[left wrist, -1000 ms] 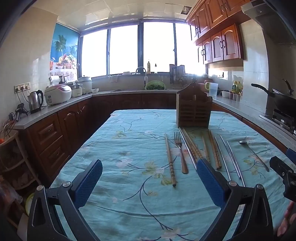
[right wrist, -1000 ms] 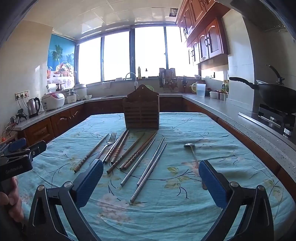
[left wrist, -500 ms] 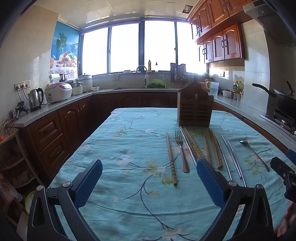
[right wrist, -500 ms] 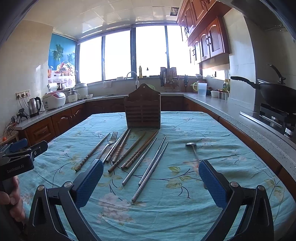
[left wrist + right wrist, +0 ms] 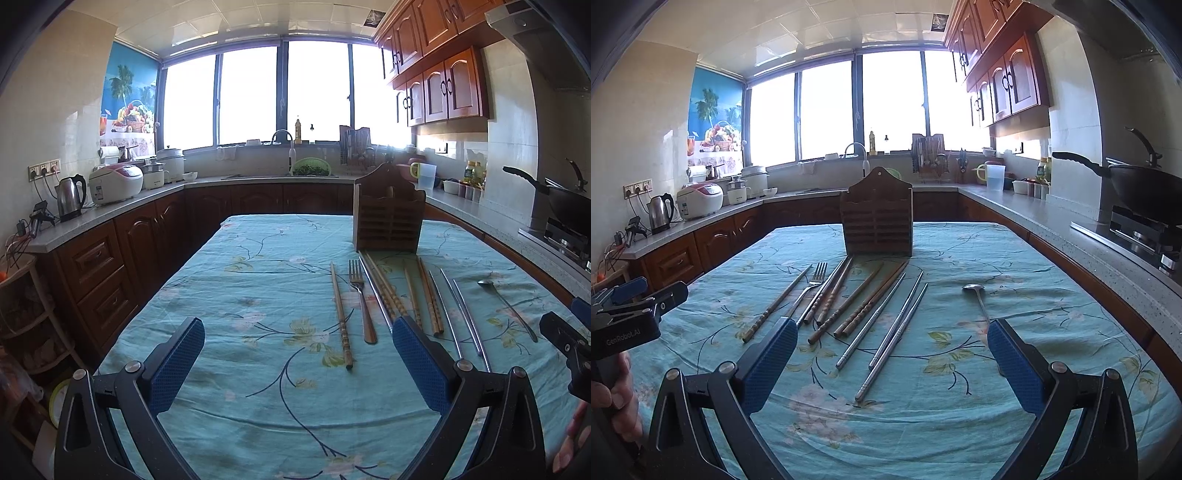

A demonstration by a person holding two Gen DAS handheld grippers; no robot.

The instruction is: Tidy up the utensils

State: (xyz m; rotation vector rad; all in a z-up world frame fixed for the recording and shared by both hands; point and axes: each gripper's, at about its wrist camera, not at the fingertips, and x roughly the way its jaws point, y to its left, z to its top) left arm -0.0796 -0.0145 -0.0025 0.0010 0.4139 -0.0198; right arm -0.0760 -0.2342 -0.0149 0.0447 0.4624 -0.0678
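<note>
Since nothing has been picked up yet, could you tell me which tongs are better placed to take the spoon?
Probably the right tongs: the spoon lies just ahead of them, near their right finger. The left tongs sit well left of it. Both are open and empty.

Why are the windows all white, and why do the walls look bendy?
Left wrist view: sunlight overexposes the windows, so nothing outside shows; the fisheye lens curves the cabinets and the table edge. Right wrist view: same white glare and curving, while the metal chopsticks look sharp.
</note>
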